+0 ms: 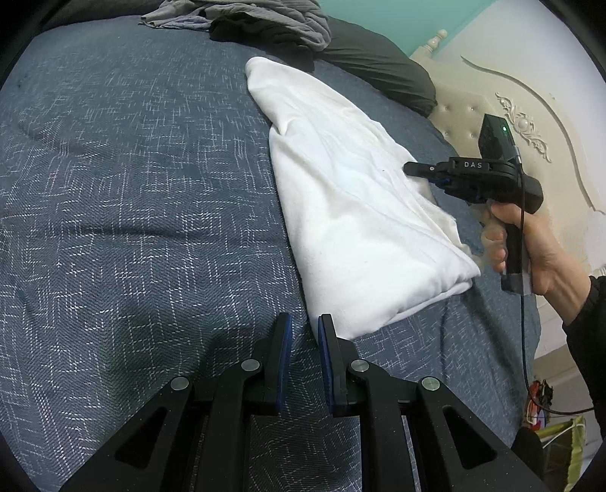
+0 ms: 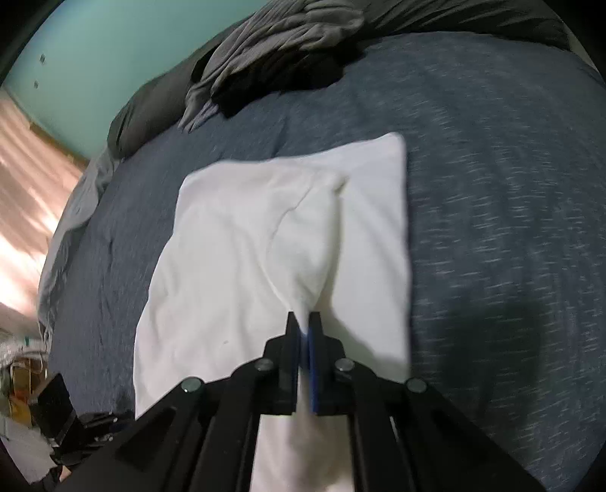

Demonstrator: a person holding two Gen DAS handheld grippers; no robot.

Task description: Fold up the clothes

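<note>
A folded white garment (image 1: 352, 212) lies flat on the blue-grey patterned bedspread (image 1: 132, 189), running in the left wrist view from about eleven o'clock down to five o'clock across the middle of the frame. The left gripper (image 1: 305, 325) hangs at six o'clock with its jaws a narrow gap apart and only bedspread showing between them; its right fingertip (image 1: 325, 321) sits just at the garment's near corner, though whether it touches the cloth is hard to say from this angle. At three o'clock a bare hand (image 1: 530, 242) in a dark sleeve holds the right gripper (image 1: 411, 168), whose tip lies over the garment's far edge. In the right wrist view, which is blurred, the right gripper (image 2: 304, 321) has its jaws pinched together on a raised ridge of the white garment (image 2: 242, 242), the fabric drawn up into a crease leading to twelve o'clock from the fingertips. A heap of crumpled grey clothes (image 1: 265, 15) and a dark piece of cloth (image 1: 265, 34) lie at twelve o'clock, well apart from the white garment. A cream padded headboard (image 1: 530, 94) stands at two o'clock.
</note>
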